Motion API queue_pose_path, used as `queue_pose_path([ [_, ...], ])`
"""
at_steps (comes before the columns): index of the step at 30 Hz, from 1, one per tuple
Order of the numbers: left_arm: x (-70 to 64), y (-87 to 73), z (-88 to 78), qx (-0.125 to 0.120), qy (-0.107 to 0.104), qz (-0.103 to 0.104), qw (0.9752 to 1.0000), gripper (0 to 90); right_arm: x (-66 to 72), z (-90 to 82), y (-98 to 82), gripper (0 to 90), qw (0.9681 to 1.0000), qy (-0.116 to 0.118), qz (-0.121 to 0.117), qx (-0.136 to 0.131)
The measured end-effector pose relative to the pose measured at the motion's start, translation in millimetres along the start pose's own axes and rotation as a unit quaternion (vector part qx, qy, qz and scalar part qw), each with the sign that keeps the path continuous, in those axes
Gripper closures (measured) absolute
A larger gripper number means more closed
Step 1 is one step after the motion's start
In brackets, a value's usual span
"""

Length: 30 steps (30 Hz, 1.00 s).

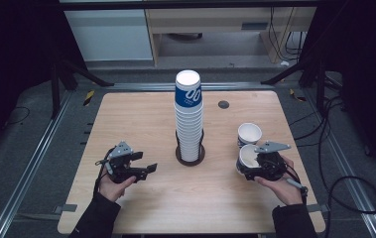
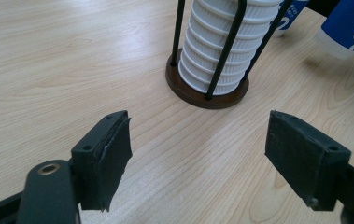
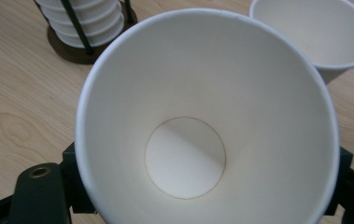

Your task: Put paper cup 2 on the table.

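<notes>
Here the wooden table (image 1: 141, 119) carries everything, and at its middle stands the tall stack of paper cups (image 1: 189, 119), nested upside down inside a holder (image 2: 207, 91) whose brown base and thin black rods keep the column from toppling; the top cup shows a blue band with white marks. That central spot probably puts the stack within equal reach of both hands. To its right, near the table's right edge, sit the two loose cups. The farther one, an upright cup (image 1: 249, 133), stands mouth up on the wood, seemingly set aside already. Just in front of it the held cup (image 3: 207, 121) is clamped by the right gripper (image 1: 264, 167), one jaw on each side of its wall; its mouth tips toward that gripper's camera, so the white inside and round bottom face the lens. The grip on the wall, not the rim, looks chosen to keep the thin paper from folding while it is placed beside its neighbour. The left gripper (image 2: 198, 156) waits low over bare wood left of the holder, its jaws spread wide with nothing between them, likely ready to steady the stack
</notes>
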State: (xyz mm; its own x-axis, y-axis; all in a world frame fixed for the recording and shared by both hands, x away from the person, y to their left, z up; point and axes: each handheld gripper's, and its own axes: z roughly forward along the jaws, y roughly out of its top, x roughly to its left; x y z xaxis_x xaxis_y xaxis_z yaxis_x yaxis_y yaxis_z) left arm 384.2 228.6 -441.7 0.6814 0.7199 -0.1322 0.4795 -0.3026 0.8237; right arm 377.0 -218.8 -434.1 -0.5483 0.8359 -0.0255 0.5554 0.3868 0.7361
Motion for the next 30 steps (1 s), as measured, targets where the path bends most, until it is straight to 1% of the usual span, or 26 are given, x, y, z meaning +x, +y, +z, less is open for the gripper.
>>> queue_pose_path([
  [3, -1.1, -0.9, 1.2, 0.003, 0.0, 0.004, 1.0, 21.9, -5.3, 3.9, -1.7, 20.5, 0.9998, -0.011, 0.008, 0.014],
  [6, -1.1, -1.0, 1.6, 0.004, 0.0, 0.003, 1.0, 21.9, -11.3, 7.3, -2.5, 20.4, 0.9994, -0.021, 0.014, 0.023],
  [8, -1.2, -1.0, 1.3, 0.003, 0.001, 0.002, 1.0, 21.9, -14.7, 10.7, -2.7, 20.3, 0.9988, -0.032, 0.019, 0.033],
  [10, -0.9, -1.0, 1.1, 0.002, 0.002, 0.002, 1.0, 21.9, -17.0, 14.3, -3.2, 20.1, 0.9982, -0.035, 0.025, 0.04],
  [12, -0.3, -1.1, 1.2, 0.004, 0.002, 0.002, 1.0, 21.9, -18.8, 17.5, -4.3, 20.0, 0.9978, -0.04, 0.022, 0.048],
  [18, 0.3, -1.5, 1.8, 0.005, 0.002, 0.001, 1.0, 21.9, -21.0, 25.3, -7.7, 19.2, 0.9965, -0.046, 0.024, 0.066],
  [22, 0.7, -1.7, 1.7, 0.006, 0.002, 0.001, 1.0, 21.8, -21.5, 26.9, -8.6, 18.5, 0.9967, -0.046, 0.026, 0.061],
  [24, 0.7, -1.8, 1.9, 0.007, 0.001, 0.002, 1.0, 21.8, -21.4, 27.5, -9.2, 17.2, 0.9969, -0.048, 0.02, 0.059],
  [25, 0.6, -1.8, 1.7, 0.007, 0.002, 0.002, 1.0, 21.8, -21.3, 27.8, -9.7, 15.4, 0.9971, -0.049, 0.014, 0.057],
  [26, 0.6, -1.8, 1.5, 0.006, 0.002, 0.001, 1.0, 21.8, -21.2, 28.4, -10.2, 10.4, 0.9973, -0.046, 0.01, 0.056],
  [27, 0.8, -1.6, 1.0, 0.006, 0.002, 0.001, 1.0, 21.8, -21.5, 29.1, -10.3, 8.4, 0.9975, -0.044, 0.01, 0.055],
  [28, 1.0, -1.6, 0.7, 0.005, 0.003, 0.001, 1.0, 21.8, -21.7, 29.2, -10.6, 7.9, 0.9976, -0.042, 0.015, 0.053],
  [30, 1.7, -1.5, -0.4, 0.004, 0.004, 0.0, 1.0, 21.8, -21.7, 27.8, -11.2, 7.5, 0.9978, -0.046, 0.016, 0.044],
])
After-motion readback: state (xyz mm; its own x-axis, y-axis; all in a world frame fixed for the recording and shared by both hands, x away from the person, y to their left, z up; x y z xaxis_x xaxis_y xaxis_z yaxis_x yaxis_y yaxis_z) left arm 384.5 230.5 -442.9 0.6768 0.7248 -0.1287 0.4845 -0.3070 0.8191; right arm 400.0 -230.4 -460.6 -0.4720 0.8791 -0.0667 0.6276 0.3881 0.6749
